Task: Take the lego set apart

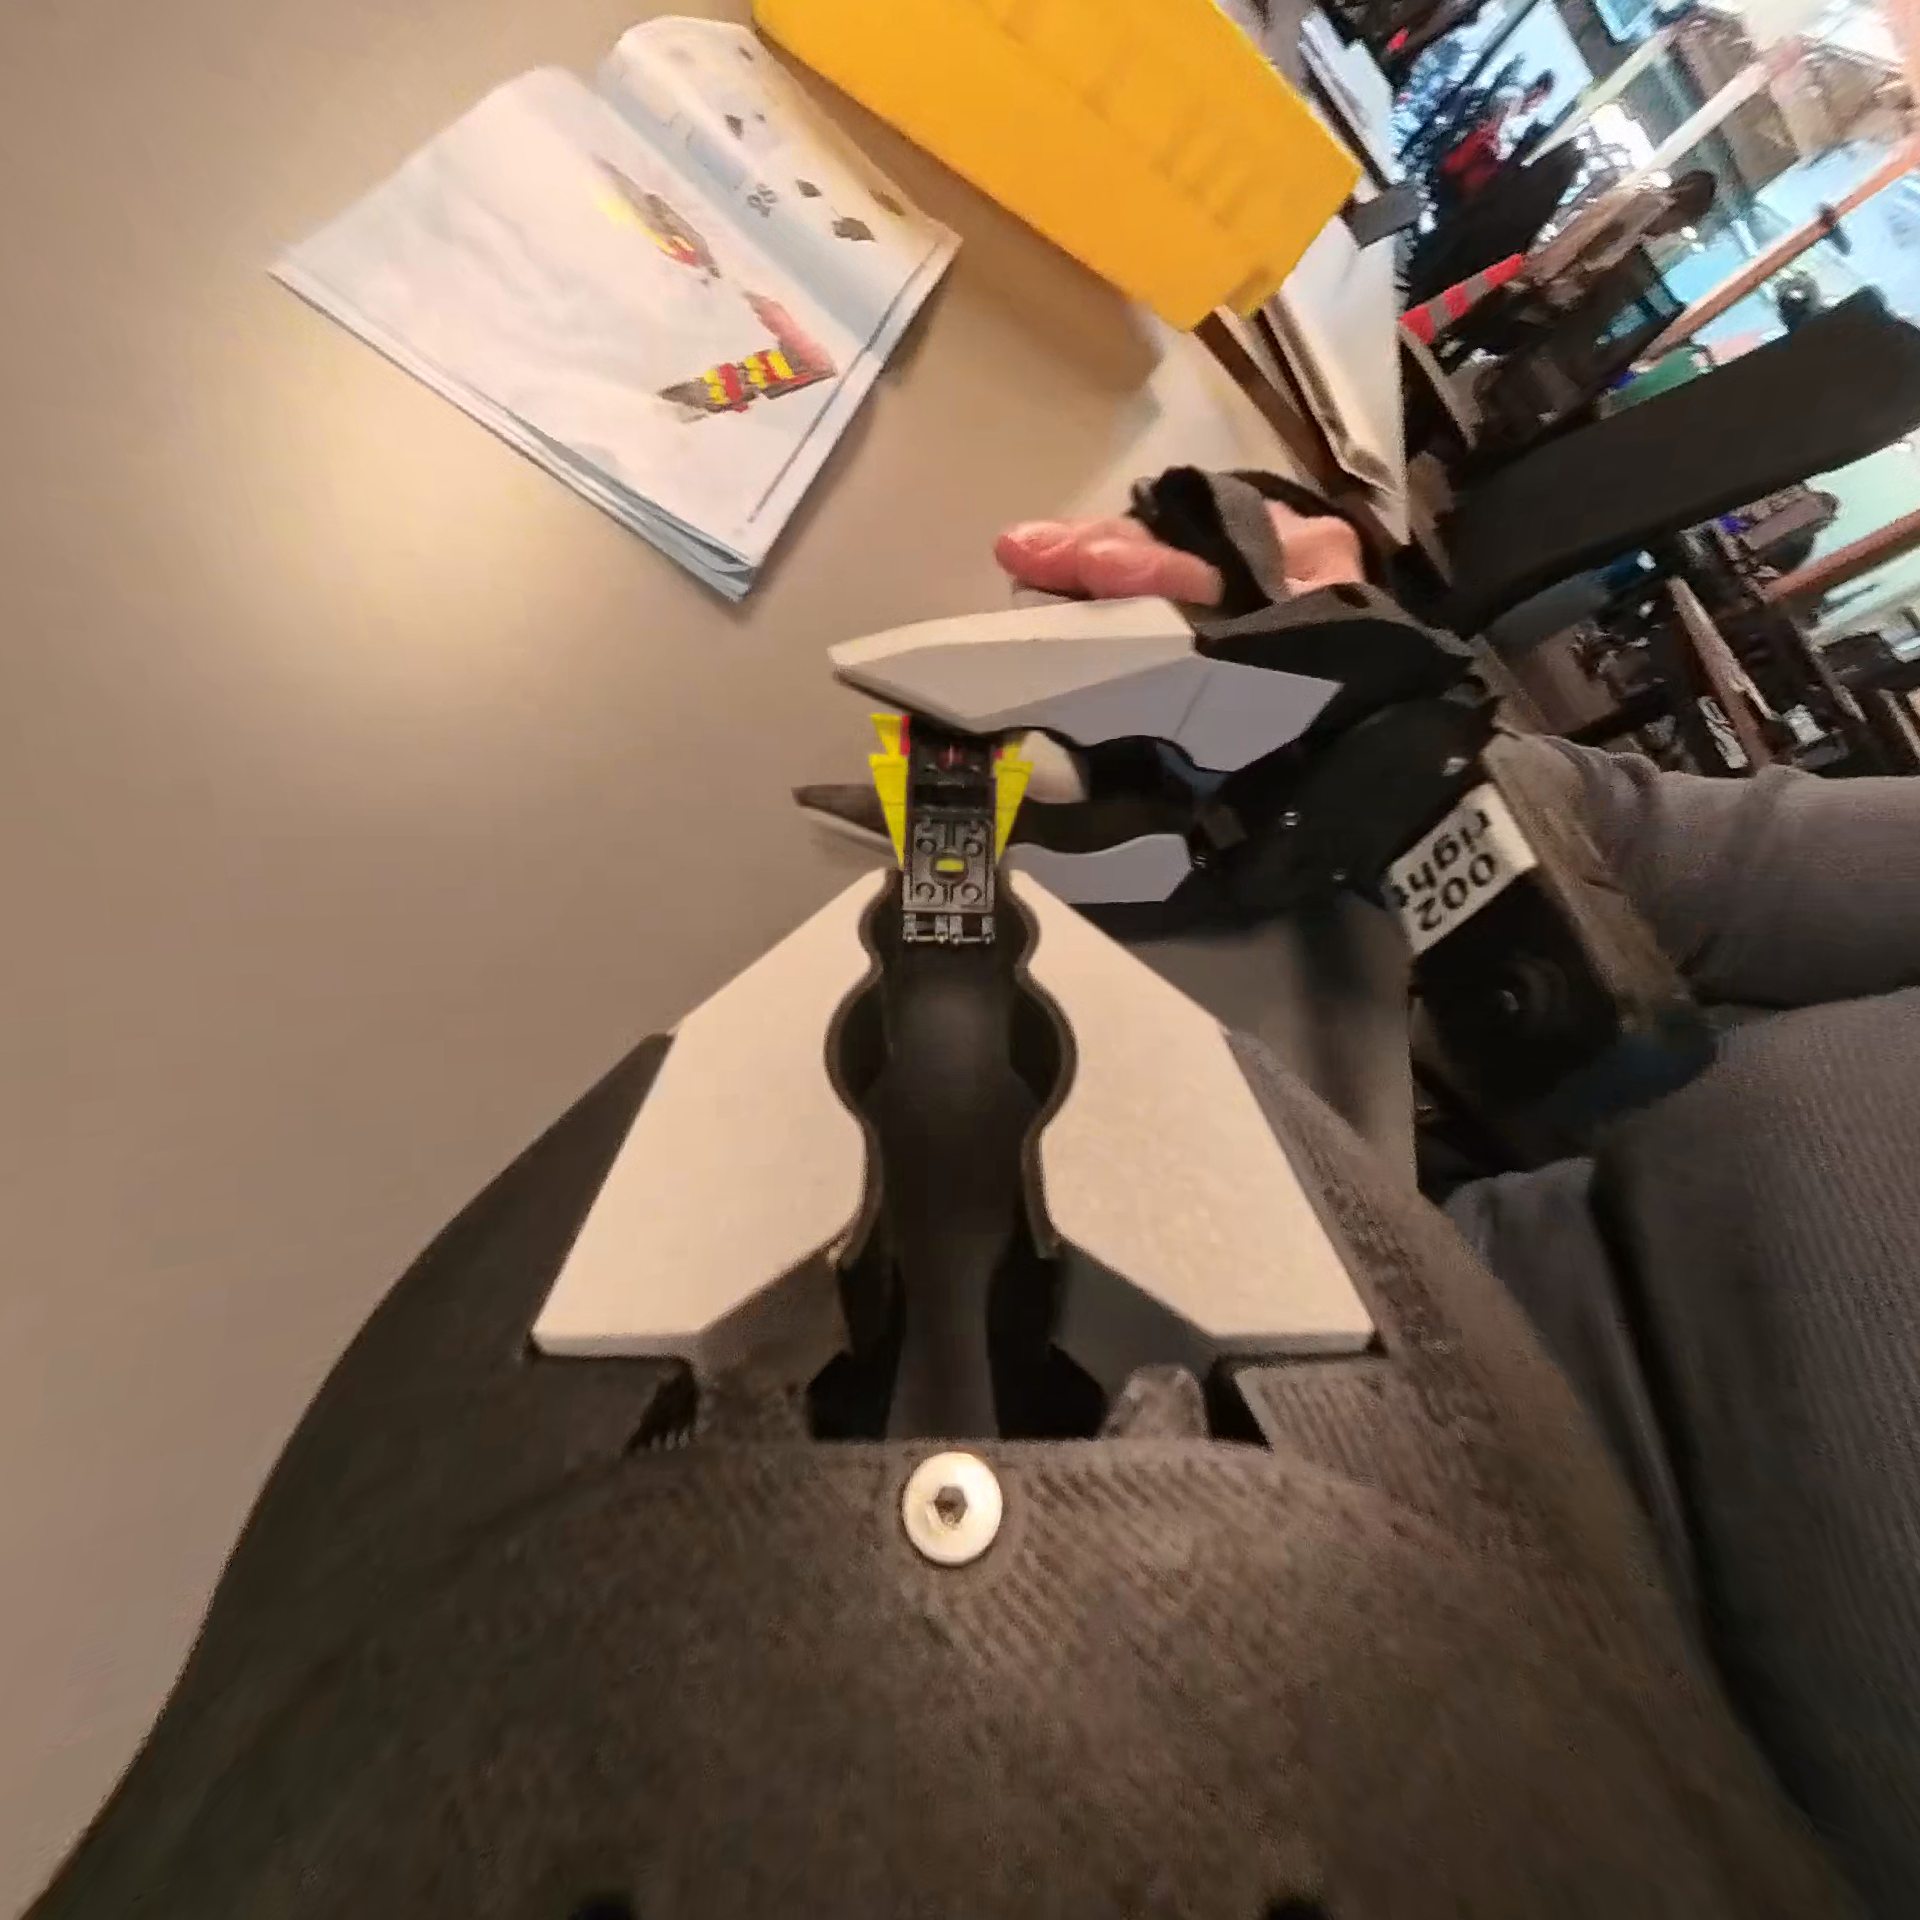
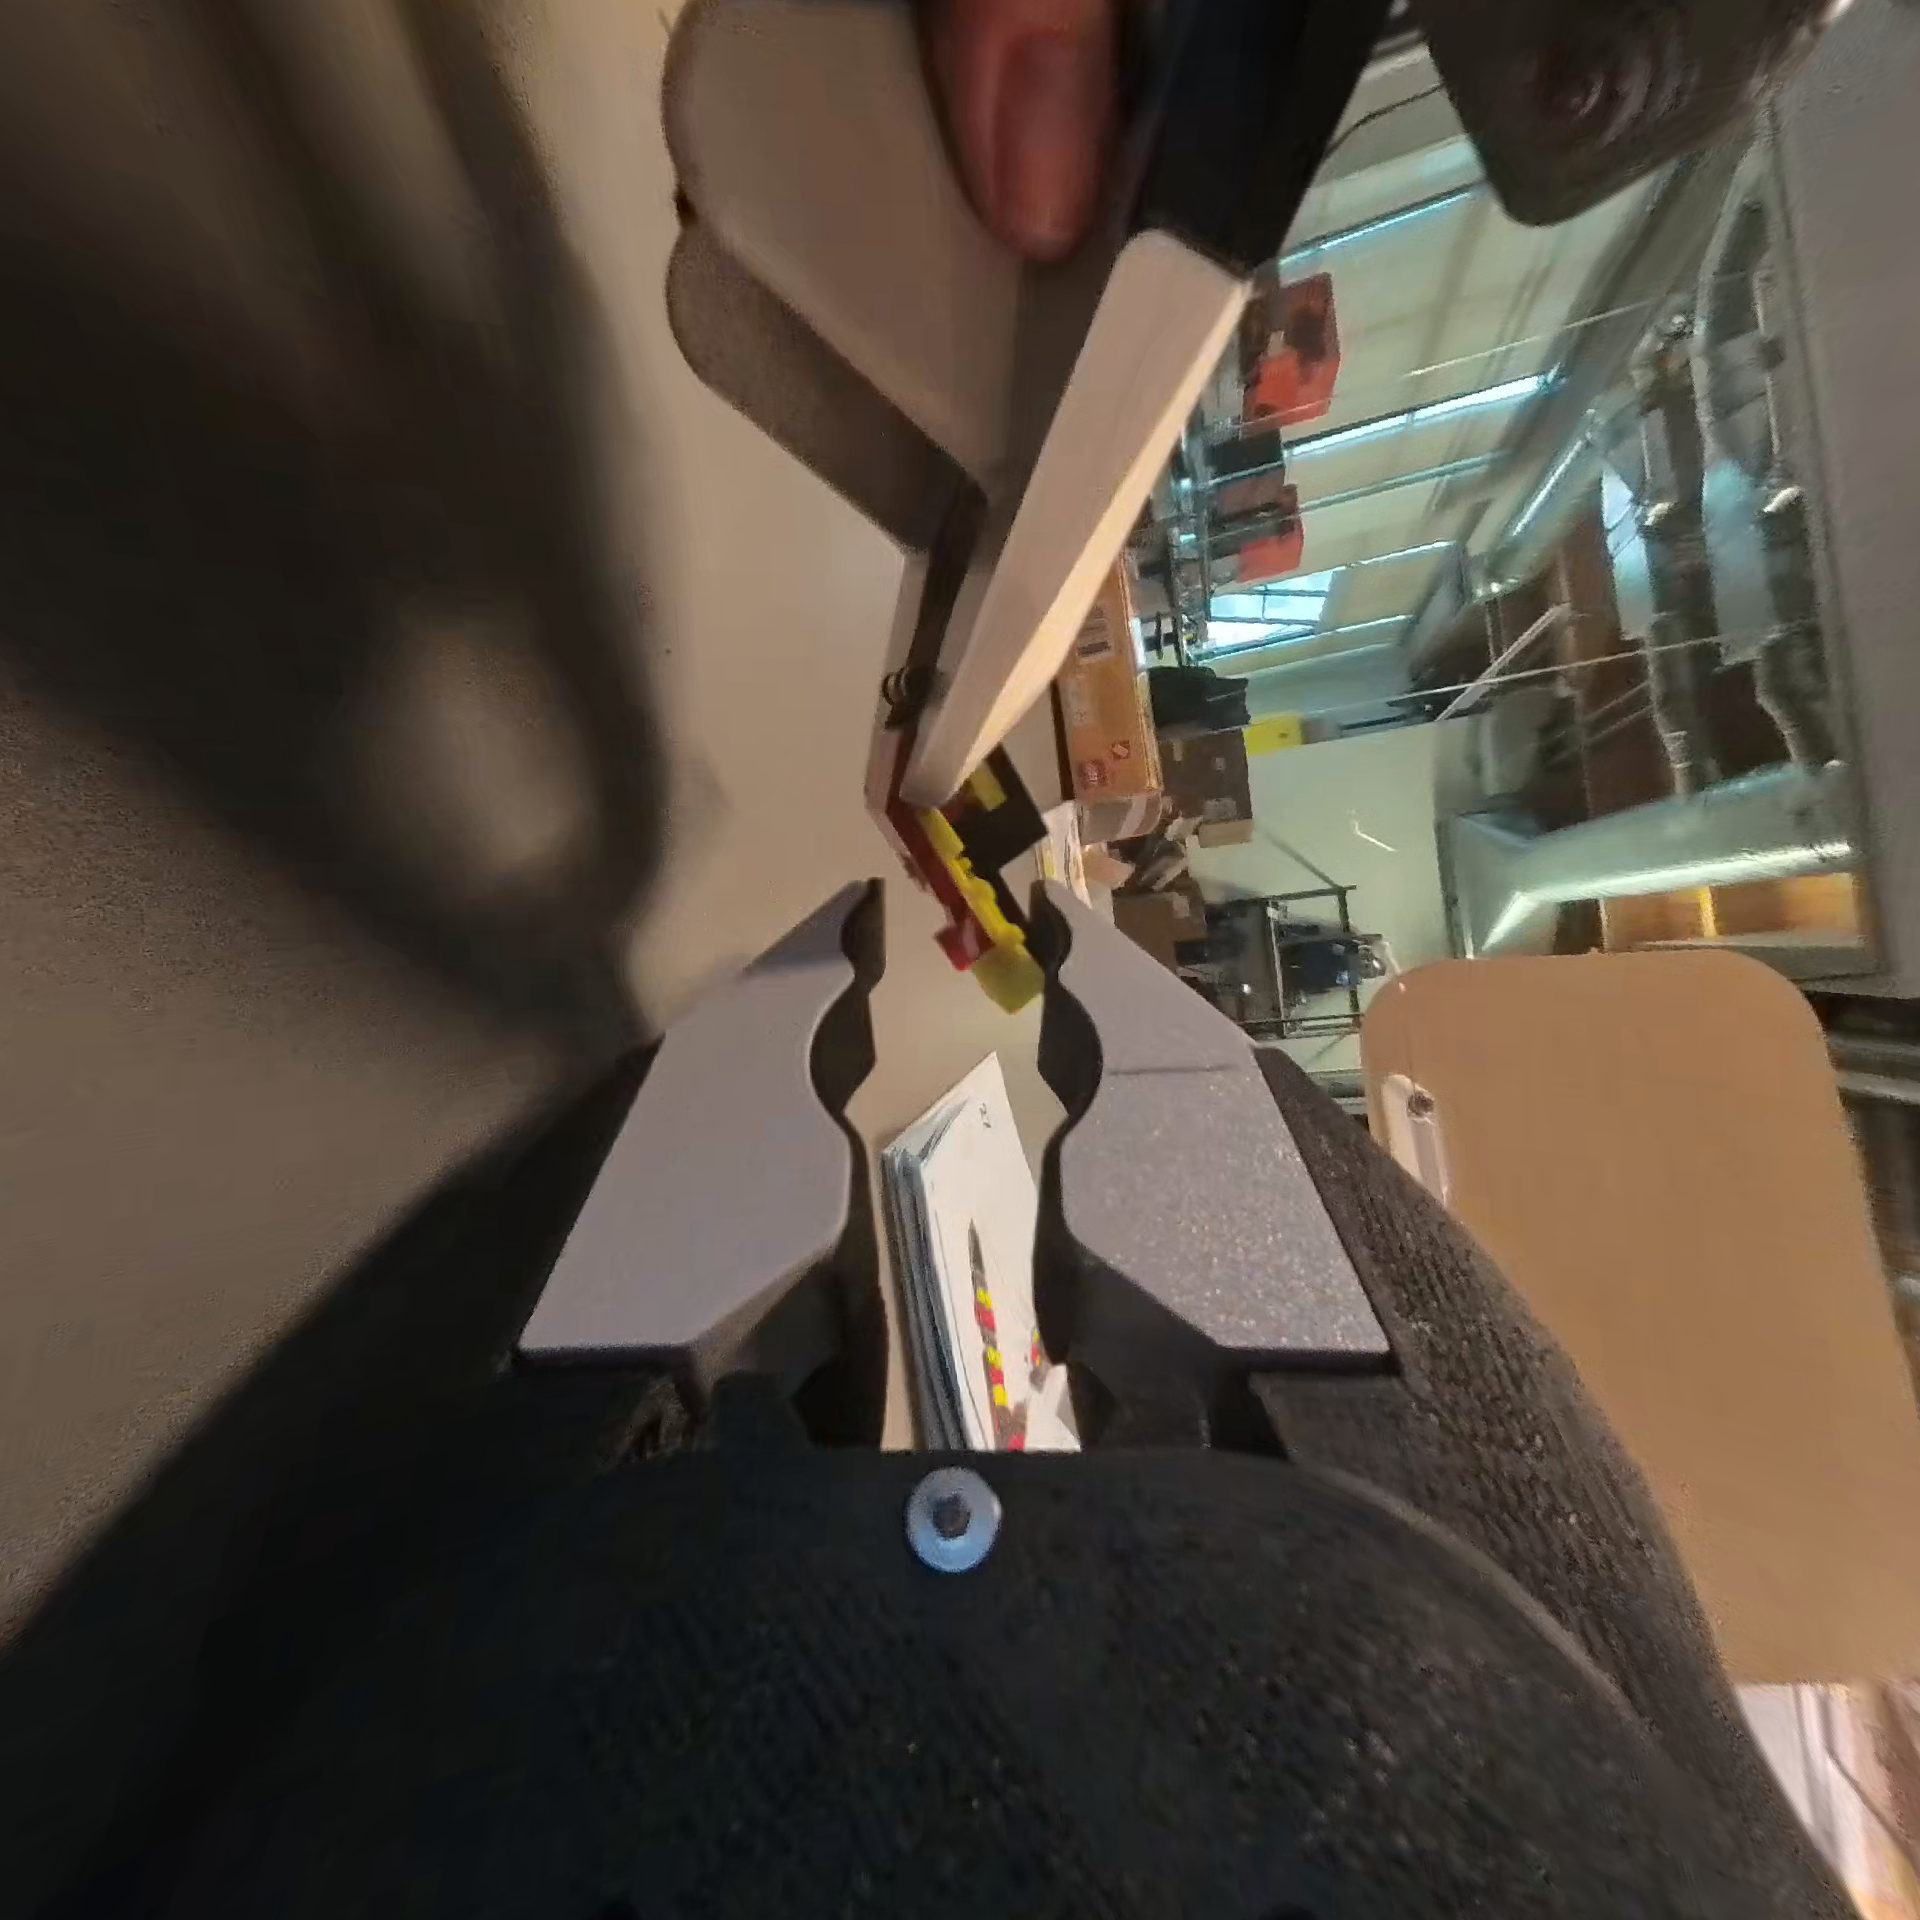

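Here our left tool (image 1: 948,894) is nearly closed, its tips pinching the black end of the lego set (image 1: 945,831) at 12 o'clock in its view. Our right tool (image 2: 956,914) stands partly open, its tips flanking the set's (image 2: 982,904) yellow-and-red end without clearly gripping it. A booklet (image 1: 623,301) lies open on the surface (image 1: 260,727) at 11 o'clock.

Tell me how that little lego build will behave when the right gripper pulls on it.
The lego build is likely stiff yet apt to come apart: it shows stacked black, yellow and red pieces. It looks light, pinched only at the left gripper tips. The right gripper is open around its yellow end, so thin wings there may pop off first.
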Demonstrator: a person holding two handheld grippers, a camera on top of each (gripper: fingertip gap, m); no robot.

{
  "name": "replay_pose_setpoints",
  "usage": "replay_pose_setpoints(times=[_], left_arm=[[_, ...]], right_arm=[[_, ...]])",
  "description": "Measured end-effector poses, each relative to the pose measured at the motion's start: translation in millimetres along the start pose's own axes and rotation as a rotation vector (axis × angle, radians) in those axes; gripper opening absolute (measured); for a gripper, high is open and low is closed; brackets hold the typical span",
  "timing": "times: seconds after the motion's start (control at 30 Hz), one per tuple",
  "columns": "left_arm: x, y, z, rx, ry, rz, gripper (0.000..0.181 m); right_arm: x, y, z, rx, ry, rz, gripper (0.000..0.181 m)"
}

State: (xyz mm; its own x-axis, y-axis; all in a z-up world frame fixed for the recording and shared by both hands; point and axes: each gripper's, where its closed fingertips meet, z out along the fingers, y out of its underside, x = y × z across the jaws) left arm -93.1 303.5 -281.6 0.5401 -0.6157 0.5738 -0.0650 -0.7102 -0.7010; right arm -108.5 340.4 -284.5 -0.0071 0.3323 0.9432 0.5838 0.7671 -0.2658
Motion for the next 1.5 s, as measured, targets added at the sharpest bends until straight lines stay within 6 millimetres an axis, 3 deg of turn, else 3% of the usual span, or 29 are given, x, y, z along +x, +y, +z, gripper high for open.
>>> replay_pose_setpoints(times=[0.17,0.27,0.33,0.43,0.57,0.63,0.8,1.0,1.5], left_arm=[[-4,6,4,-0.043,-0.079,0.128,0.015],[-7,3,2,-0.008,-0.149,0.250,0.016],[-13,-1,-5,-0.007,-0.267,0.413,0.031],[-10,-7,-10,0.026,-0.376,0.616,0.035],[8,-14,-7,0.114,-0.165,0.394,0.033],[10,-16,-10,0.126,-0.123,0.339,0.022],[7,-4,-5,0.033,-0.120,0.309,0.016],[11,-10,-10,0.045,-0.216,0.424,0.015],[39,-37,-25,0.338,0.121,0.160,0.012]], right_arm=[[-8,-5,-2,-0.001,-0.035,-0.082,0.015],[-14,-1,-1,-0.031,-0.108,-0.021,0.012],[-16,1,-2,-0.033,-0.133,0.023,0.011],[-11,1,-1,-0.039,-0.101,0.020,0.011],[-3,-3,-2,-0.013,-0.020,-0.071,0.011],[-1,-7,-4,0.009,0.008,-0.125,0.011],[1,-13,-5,0.031,0.049,-0.192,0.010],[7,-15,-7,0.041,0.091,-0.245,0.006],[34,-27,-23,0.125,0.213,-0.203,0.007]])
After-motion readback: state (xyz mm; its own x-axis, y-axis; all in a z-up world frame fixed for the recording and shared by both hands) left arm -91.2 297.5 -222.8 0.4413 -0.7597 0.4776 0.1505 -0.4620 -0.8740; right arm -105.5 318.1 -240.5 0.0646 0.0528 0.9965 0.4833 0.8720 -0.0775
